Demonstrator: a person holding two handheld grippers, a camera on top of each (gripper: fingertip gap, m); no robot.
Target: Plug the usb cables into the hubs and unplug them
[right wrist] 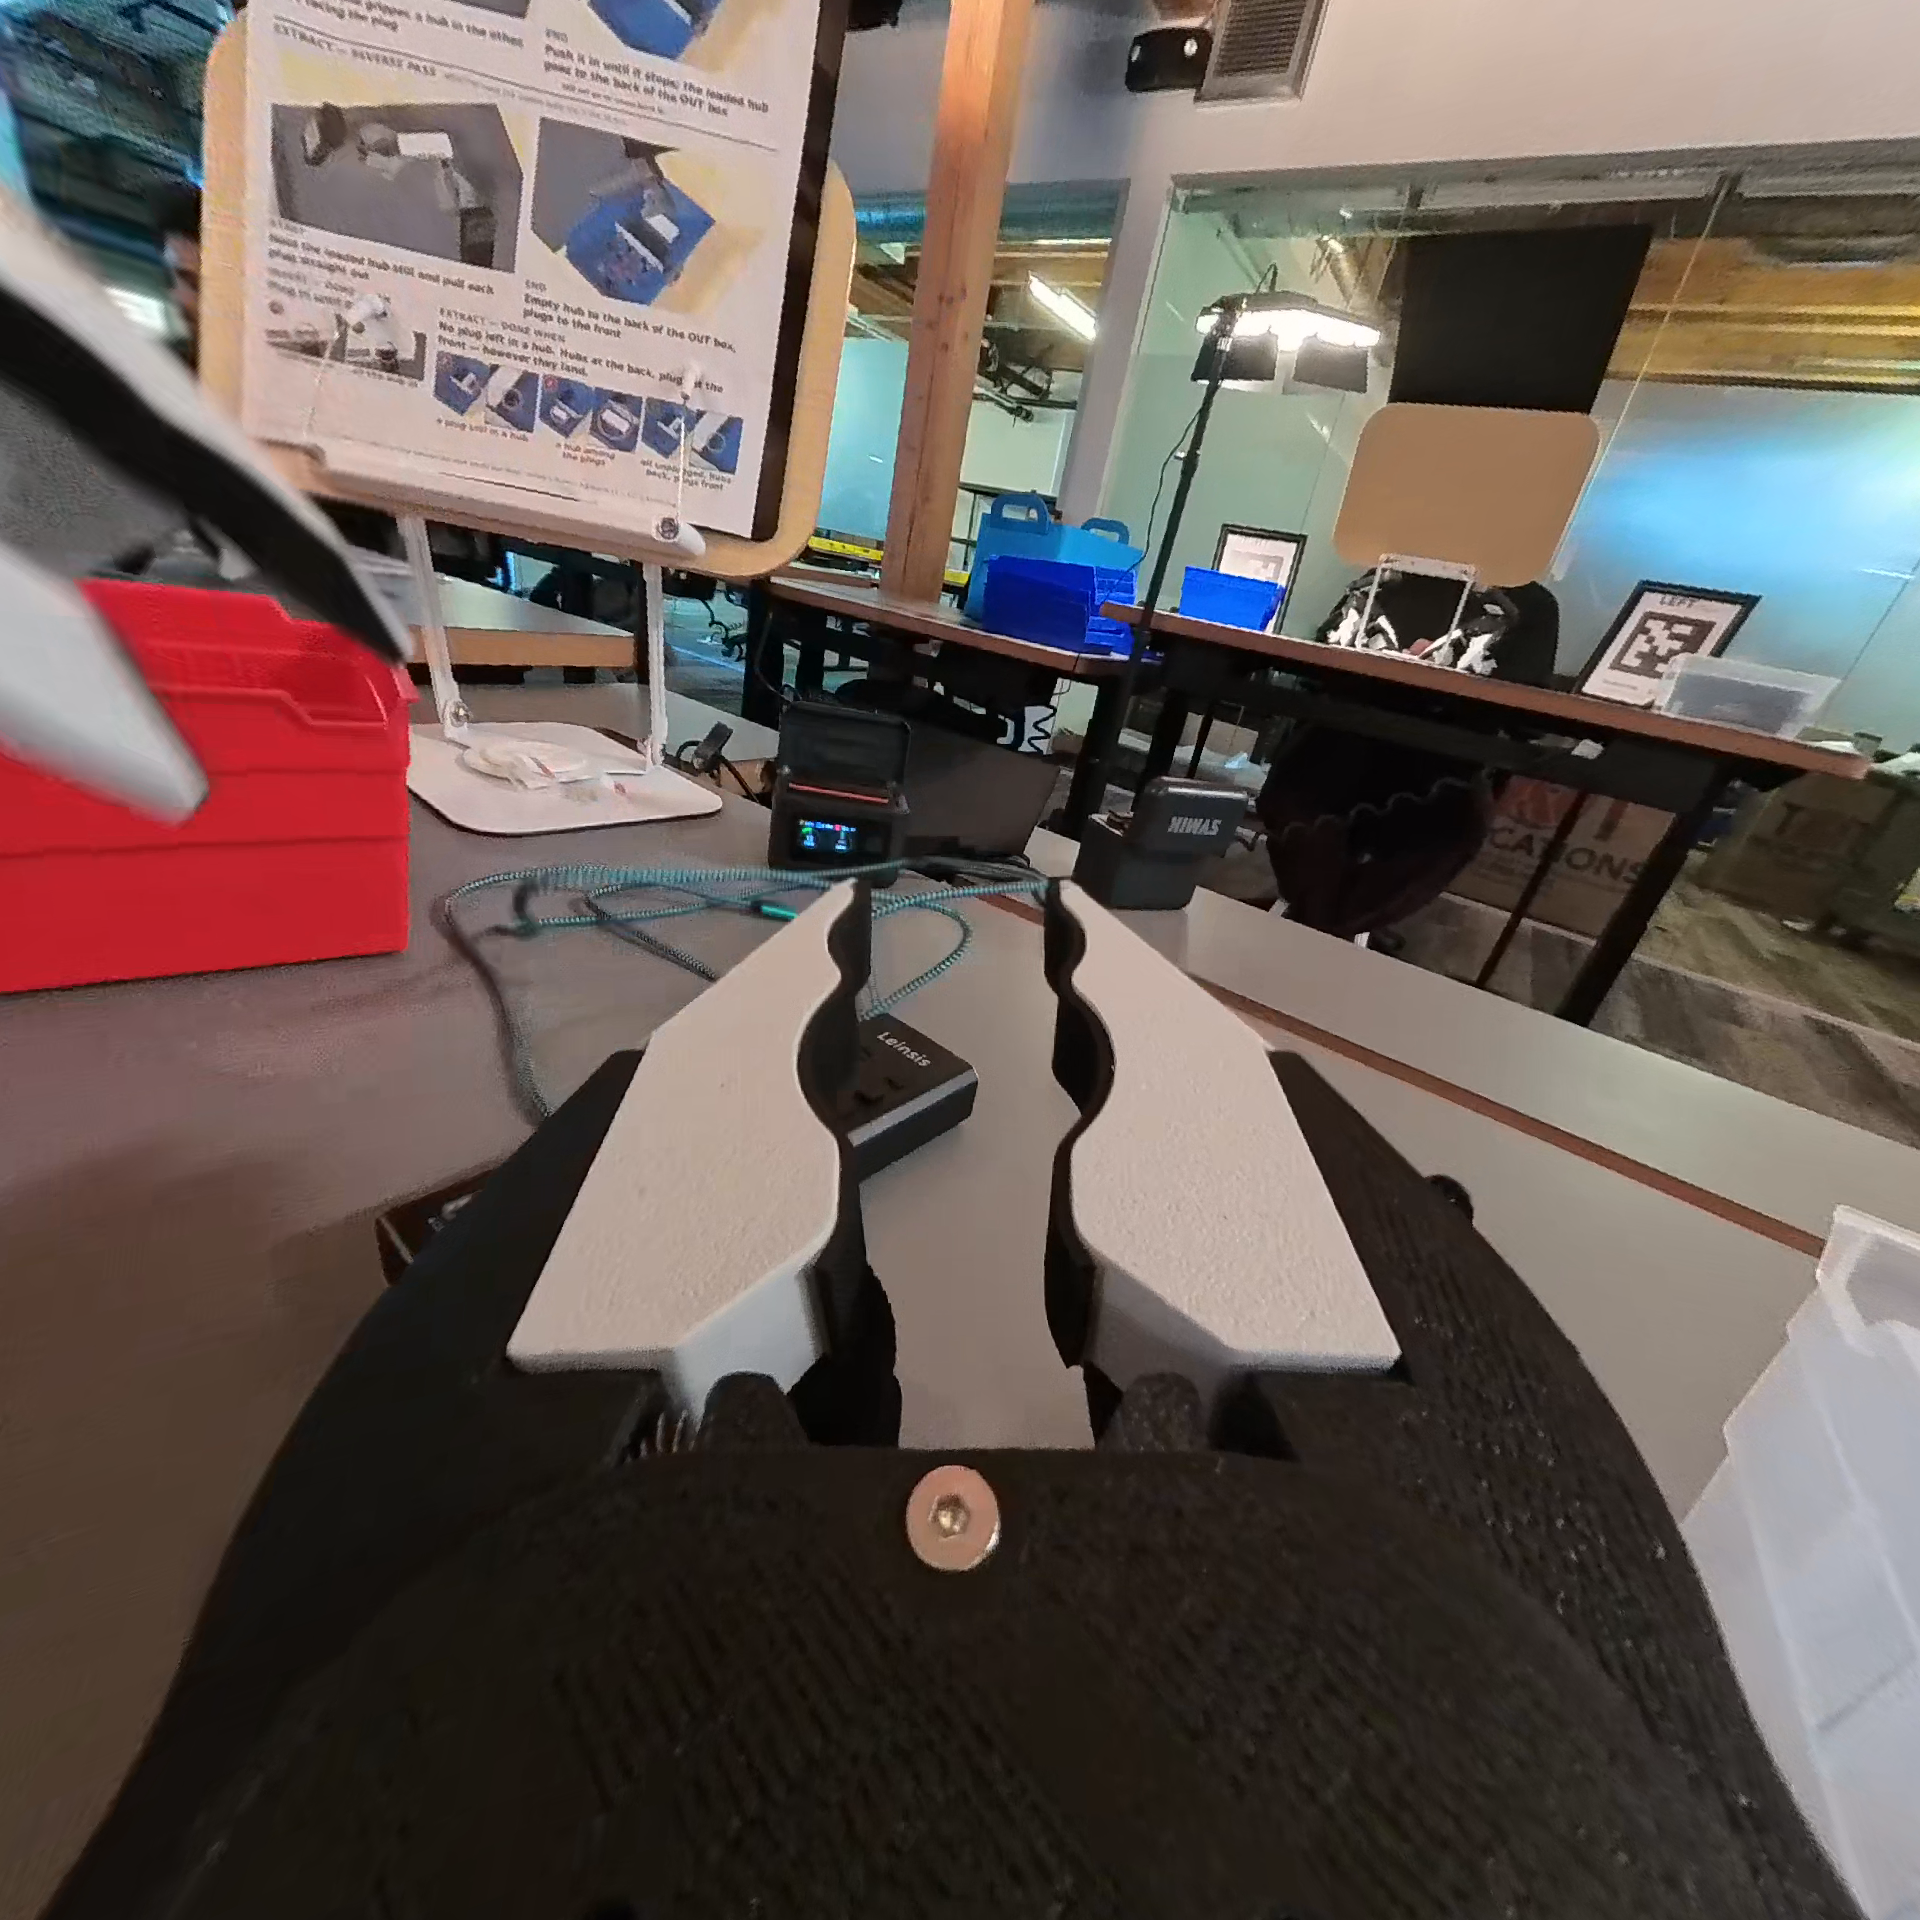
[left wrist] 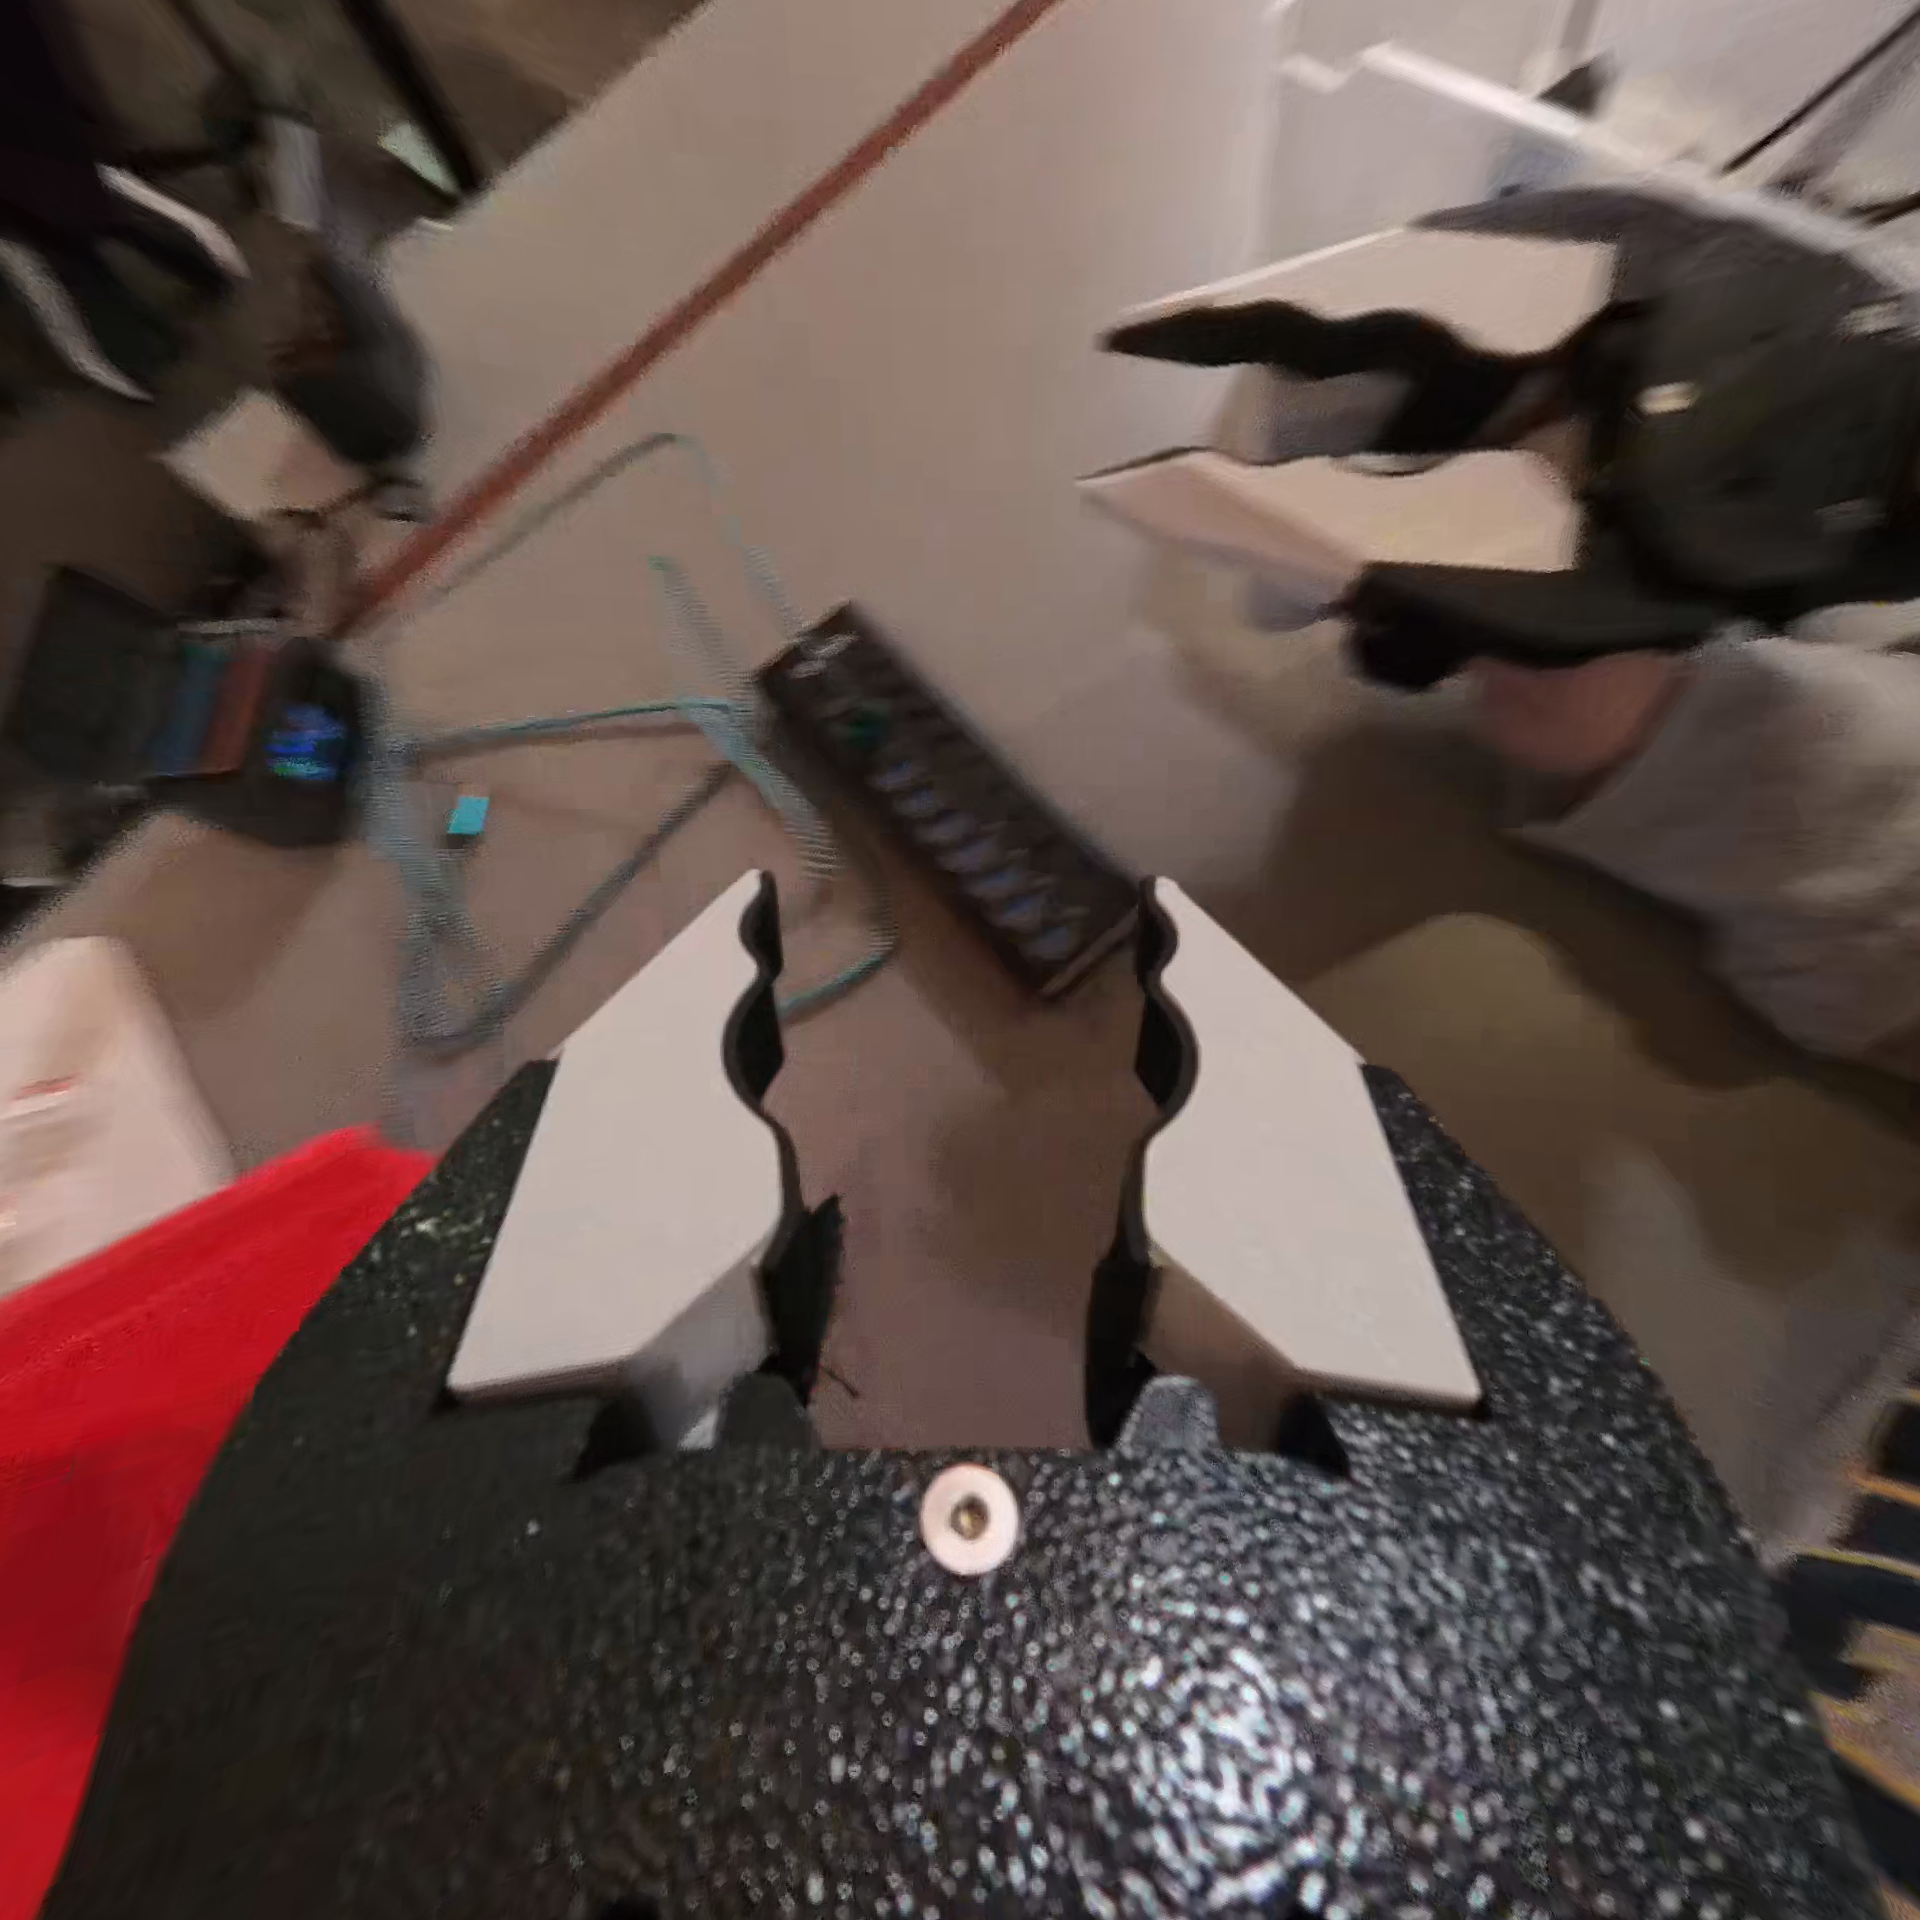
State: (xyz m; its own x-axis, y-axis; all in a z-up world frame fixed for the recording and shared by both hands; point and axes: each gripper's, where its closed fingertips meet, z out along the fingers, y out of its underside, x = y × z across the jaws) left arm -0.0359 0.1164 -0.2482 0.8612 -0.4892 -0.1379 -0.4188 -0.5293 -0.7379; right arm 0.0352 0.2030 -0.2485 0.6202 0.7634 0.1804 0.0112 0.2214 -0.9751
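Observation:
A long black USB hub [left wrist: 935, 800] lies on the grey table, just past my left gripper [left wrist: 956, 894], which is open and empty above it. Teal braided cables [left wrist: 582, 727] trail left of the hub, with a teal plug [left wrist: 468, 816] loose on the table. The left wrist view is blurred. My right gripper [right wrist: 954, 894] is open and empty, low over the hub's end [right wrist: 920, 1081], which shows between its fingers. A dark cable seems to rise from the hub there. The cables [right wrist: 727, 896] loop beyond. The right gripper [left wrist: 1096, 410] also shows open at upper right in the left wrist view.
A red bin [right wrist: 260, 810] stands at the left, with the left gripper [right wrist: 286, 722] in front of it. A white stand with an instruction sheet [right wrist: 520, 260] and a small black device with a screen [right wrist: 831, 821] stand behind the cables. A clear plastic container [right wrist: 1818, 1558] is at the right. The teal plug [left wrist: 468, 816] is about 25 cm from both grippers' fingertips.

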